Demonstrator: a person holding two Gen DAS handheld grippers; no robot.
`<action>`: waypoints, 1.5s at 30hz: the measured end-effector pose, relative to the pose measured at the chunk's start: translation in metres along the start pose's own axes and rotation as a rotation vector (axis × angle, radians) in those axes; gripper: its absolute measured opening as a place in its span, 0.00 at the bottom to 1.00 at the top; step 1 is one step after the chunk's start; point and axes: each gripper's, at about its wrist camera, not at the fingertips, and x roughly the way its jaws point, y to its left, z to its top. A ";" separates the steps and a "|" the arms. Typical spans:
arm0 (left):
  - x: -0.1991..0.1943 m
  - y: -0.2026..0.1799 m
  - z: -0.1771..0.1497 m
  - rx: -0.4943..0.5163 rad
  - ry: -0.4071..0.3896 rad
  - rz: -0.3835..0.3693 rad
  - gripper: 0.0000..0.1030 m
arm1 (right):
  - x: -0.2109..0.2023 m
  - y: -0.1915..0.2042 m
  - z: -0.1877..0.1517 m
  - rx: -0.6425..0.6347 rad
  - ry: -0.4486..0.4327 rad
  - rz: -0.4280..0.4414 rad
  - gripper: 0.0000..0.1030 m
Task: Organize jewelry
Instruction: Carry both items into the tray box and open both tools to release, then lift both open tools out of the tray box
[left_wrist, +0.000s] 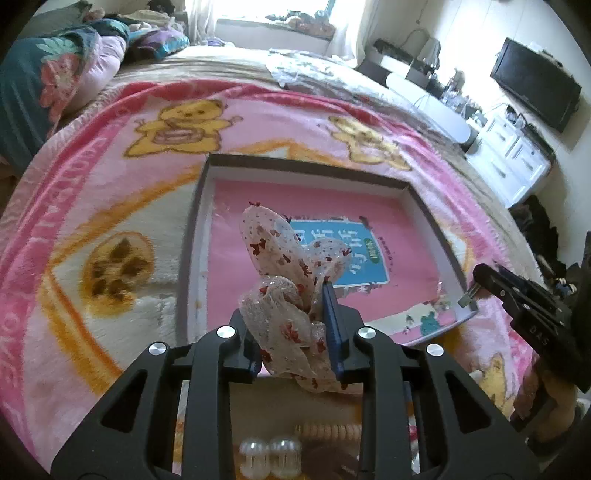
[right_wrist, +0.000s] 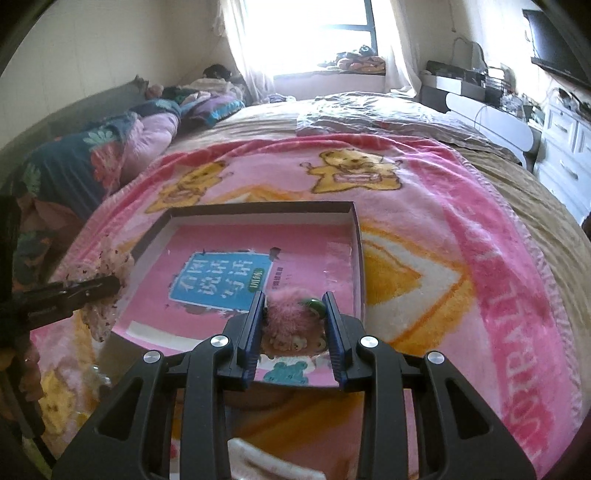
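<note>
My left gripper (left_wrist: 291, 291) is shut on a sheer white bow hair clip with red prints (left_wrist: 284, 266), held above the near left part of a shallow box (left_wrist: 436, 218) with a pink book-cover floor. In the right wrist view the bow (right_wrist: 99, 273) and the left gripper (right_wrist: 74, 291) show at the left, beside the box (right_wrist: 356, 236). My right gripper (right_wrist: 293, 295) is shut on a fluffy pink hair clip with a green bead (right_wrist: 291, 314), over the box's near edge. It shows from the side in the left wrist view (left_wrist: 469, 295), at the box's right corner.
The box lies on a pink bear-print blanket (left_wrist: 110, 221) on a bed. Pearl-like pieces (left_wrist: 269, 454) and a cream beaded piece (left_wrist: 332, 430) lie under the left gripper. Pillows and bedding (right_wrist: 110, 155) lie far left; a white dresser (right_wrist: 565, 147) stands right.
</note>
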 end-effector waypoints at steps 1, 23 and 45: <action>0.004 -0.001 0.000 0.002 0.005 0.003 0.20 | 0.005 -0.001 0.000 0.005 0.012 0.005 0.29; 0.025 0.002 -0.005 0.027 0.052 0.074 0.48 | 0.029 0.004 -0.002 -0.022 0.039 -0.053 0.65; -0.082 -0.019 0.002 0.039 -0.124 0.106 0.91 | -0.085 0.025 -0.001 -0.072 -0.151 -0.046 0.88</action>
